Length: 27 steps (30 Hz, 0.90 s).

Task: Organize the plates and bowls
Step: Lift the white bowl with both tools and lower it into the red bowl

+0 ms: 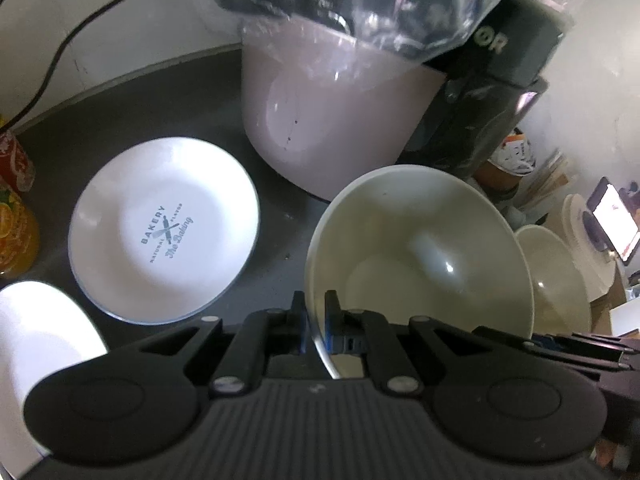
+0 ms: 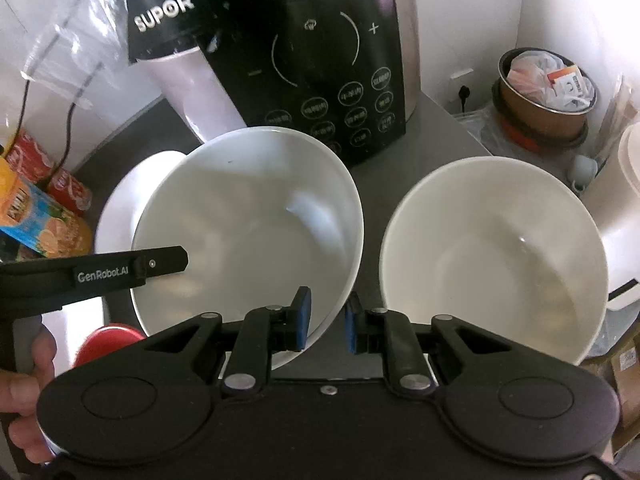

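Observation:
My left gripper is shut on the near left rim of a cream bowl, which hangs tilted above the dark counter. In the right wrist view the same bowl has its near right rim pinched by my right gripper, also shut. The left gripper's finger reaches over the bowl's left edge. A second cream bowl sits just to the right, apart from both grippers. A white plate printed "BAKERY" lies flat on the counter left of the held bowl.
A pink container under a plastic bag and a black SUPOR appliance stand close behind the bowls. Red cans and a juice carton line the left. Another white dish lies at the near left. A pot of bags sits beyond the counter's right edge.

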Available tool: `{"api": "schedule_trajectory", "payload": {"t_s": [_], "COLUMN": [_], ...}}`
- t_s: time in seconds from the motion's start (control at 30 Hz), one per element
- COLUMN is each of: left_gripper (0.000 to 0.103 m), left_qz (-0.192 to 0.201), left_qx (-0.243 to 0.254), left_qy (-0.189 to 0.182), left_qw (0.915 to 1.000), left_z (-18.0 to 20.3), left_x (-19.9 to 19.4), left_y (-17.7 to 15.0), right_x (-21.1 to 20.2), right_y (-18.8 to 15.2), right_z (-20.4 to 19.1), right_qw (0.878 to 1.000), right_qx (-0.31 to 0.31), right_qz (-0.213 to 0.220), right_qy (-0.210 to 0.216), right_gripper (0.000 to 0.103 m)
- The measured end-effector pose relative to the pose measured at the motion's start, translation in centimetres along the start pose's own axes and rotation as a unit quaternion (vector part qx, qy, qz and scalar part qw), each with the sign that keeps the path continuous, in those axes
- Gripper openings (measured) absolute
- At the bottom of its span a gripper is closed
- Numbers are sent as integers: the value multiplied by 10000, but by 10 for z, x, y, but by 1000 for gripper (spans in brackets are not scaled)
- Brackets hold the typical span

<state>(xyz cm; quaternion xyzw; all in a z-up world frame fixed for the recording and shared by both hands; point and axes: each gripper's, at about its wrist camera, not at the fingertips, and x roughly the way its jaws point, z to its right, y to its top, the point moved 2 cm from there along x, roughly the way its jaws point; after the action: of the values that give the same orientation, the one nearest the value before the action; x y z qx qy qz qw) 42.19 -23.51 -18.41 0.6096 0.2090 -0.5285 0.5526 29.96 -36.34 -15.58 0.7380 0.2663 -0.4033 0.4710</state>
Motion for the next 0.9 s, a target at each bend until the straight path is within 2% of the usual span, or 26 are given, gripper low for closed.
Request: {"api": "schedule_trajectory", "payload": {"t_s": [0.23,0.5,0.73,0.9], "left_gripper": [7,8,8,8], "left_qz": [26,278,494,463], "left_qx": [46,34,-6,-242], "left_qy": [49,-15,119,218], "left_qw": [10000,9996,9987,9984], "left_z": [1,-7,-24,-43], "left_x": [-30,-77,-111,-122], "left_y": [-6,-15,-29,-46], "right_x": [-30,-70,-86,-84], "right_y": [-5,-9,-22,-35], "right_z": [-9,-30,-59,-80], "right_qw": [9998,9984,9966,9954], "right_qx": [43,-186,-496,-722], "right_qz": [150,498,597,522], "right_qy": [94,176,287,343], "right_gripper": [18,18,18,17]}}
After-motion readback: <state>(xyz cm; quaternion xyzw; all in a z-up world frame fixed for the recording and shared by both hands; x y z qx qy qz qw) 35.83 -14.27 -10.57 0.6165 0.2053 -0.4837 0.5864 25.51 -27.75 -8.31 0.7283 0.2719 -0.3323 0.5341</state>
